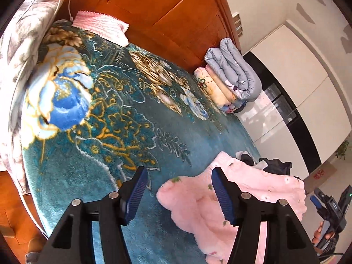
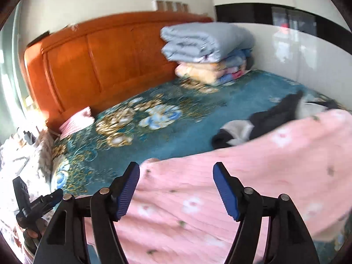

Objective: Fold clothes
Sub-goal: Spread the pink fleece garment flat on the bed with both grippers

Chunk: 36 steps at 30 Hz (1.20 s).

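**A:** Garment position: pink fleece garment [image 1: 222, 206] fills the lower right of your left wrist view and the lower centre-right of your right wrist view [image 2: 220, 189], lying on the teal floral blanket [image 1: 123, 132].

**B:** Which way from the grippers?

**A:** Its near edge runs under your right gripper [image 2: 176, 187], jaws spread, nothing held. Your left gripper [image 1: 177, 194] is also released; only its right finger overlaps the cloth. Long axis looks to run lower left to upper right in the right view. Right hand is nearer, by my judgement.

**B:** Counts?

**A:** One pink garment. One dark-and-grey garment [image 2: 259, 123] beyond it. One stack of folded bedding [image 2: 211, 50] by the headboard [image 2: 105, 59]. One pink pillow [image 1: 103, 27].
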{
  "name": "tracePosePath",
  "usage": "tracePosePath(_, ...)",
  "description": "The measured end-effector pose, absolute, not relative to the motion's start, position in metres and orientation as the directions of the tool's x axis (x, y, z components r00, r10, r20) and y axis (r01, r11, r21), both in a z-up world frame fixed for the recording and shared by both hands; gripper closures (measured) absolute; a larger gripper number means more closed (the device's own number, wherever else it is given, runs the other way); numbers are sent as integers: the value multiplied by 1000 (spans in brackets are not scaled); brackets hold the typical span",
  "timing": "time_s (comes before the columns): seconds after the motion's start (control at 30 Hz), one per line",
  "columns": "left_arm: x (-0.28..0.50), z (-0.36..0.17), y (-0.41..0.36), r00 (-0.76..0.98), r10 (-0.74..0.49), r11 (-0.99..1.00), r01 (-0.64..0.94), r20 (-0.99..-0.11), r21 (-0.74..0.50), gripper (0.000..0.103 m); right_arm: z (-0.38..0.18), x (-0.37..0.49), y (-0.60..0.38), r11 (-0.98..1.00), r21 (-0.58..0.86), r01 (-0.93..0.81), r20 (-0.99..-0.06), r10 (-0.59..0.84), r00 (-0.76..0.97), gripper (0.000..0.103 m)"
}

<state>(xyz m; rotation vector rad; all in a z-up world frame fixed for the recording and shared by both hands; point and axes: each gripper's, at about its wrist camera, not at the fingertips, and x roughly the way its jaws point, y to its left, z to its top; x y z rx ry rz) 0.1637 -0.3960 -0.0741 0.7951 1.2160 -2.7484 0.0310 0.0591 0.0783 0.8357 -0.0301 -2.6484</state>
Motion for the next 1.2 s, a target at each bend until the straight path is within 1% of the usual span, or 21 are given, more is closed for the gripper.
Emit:
tracePosePath(0.07,157,-72,-378,-853,179,-728,221,-491,-649,38,83,48,139,-974,156,164,-516,-222,-827,31)
tracePosePath(0.13,147,-72,-354,-834,211,-747,199,-509,-635,38,72,59,220,-950,312,-8,-495,-156,-855,31)
tracePosePath(0.2,141,-74,-335,-811,223,-763,200,-540,-615,38,57,69,302,-858,484,-173,-486,-99,-868,31)
tracePosePath(0.23,139,-75,-325,-799,225,-772,203,-557,-602,38,46,71,334,-798,560,-223,-483,-95,-870,31)
tracePosePath(0.3,138,-75,-312,-790,213,-785,212,-575,-582,38,21,69,379,-676,683,-277,-473,-120,-873,32)
tracePosePath(0.33,138,-74,-307,-789,201,-792,219,-581,-570,38,11,64,392,-633,720,-286,-468,-138,-873,33)
tracePosePath(0.43,141,-71,-301,-786,156,-809,245,-598,-534,38,-4,43,411,-563,777,-282,-446,-176,-877,35)
tracePosePath(0.53,145,-72,-301,-782,140,-803,269,-607,-532,38,-10,13,410,-549,784,-290,-462,-203,-863,38)
tracePosePath(0.6,147,-74,-300,-775,134,-800,283,-618,-529,38,-13,-6,406,-550,774,-312,-492,-213,-844,46)
tracePosePath(0.63,147,-74,-300,-770,130,-801,290,-624,-524,38,-15,-14,405,-544,775,-322,-501,-220,-837,47)
tracePosePath(0.67,148,-75,-298,-766,127,-803,292,-630,-519,38,-18,-21,404,-532,780,-330,-507,-228,-831,52)
tracePosePath(0.7,147,-75,-296,-762,120,-809,297,-637,-508,38,-19,-26,404,-519,787,-335,-509,-237,-827,65)
tracePosePath(0.73,146,-75,-294,-757,113,-814,301,-644,-497,38,-19,-29,403,-508,793,-337,-509,-247,-825,73)
tracePosePath(0.77,146,-74,-293,-754,107,-819,302,-648,-488,38,-15,-31,403,-507,793,-337,-510,-251,-823,95)
tracePosePath(0.83,145,-71,-289,-752,100,-826,302,-651,-476,38,5,-22,404,-538,783,-312,-489,-224,-843,97)
tracePosePath(0.93,146,-68,-287,-755,106,-831,290,-647,-475,38,56,18,406,-626,755,-198,-373,-161,-914,98)
tracePosePath(1.03,147,-67,-288,-753,110,-826,294,-649,-482,38,99,92,398,-737,672,-73,-228,-113,-967,99)
tracePosePath(1.07,148,-67,-288,-752,110,-823,297,-650,-484,38,102,117,392,-769,637,-59,-210,-100,-972,99)
tracePosePath(1.13,147,-67,-288,-749,110,-820,304,-654,-485,38,101,162,378,-825,562,-65,-213,-68,-975,99)
tracePosePath(1.17,147,-66,-287,-747,107,-820,307,-657,-483,38,92,178,373,-841,534,-84,-247,-61,-967,99)
tracePosePath(1.2,146,-66,-285,-745,104,-821,310,-659,-479,38,74,185,369,-845,522,-118,-314,-62,-947,99)
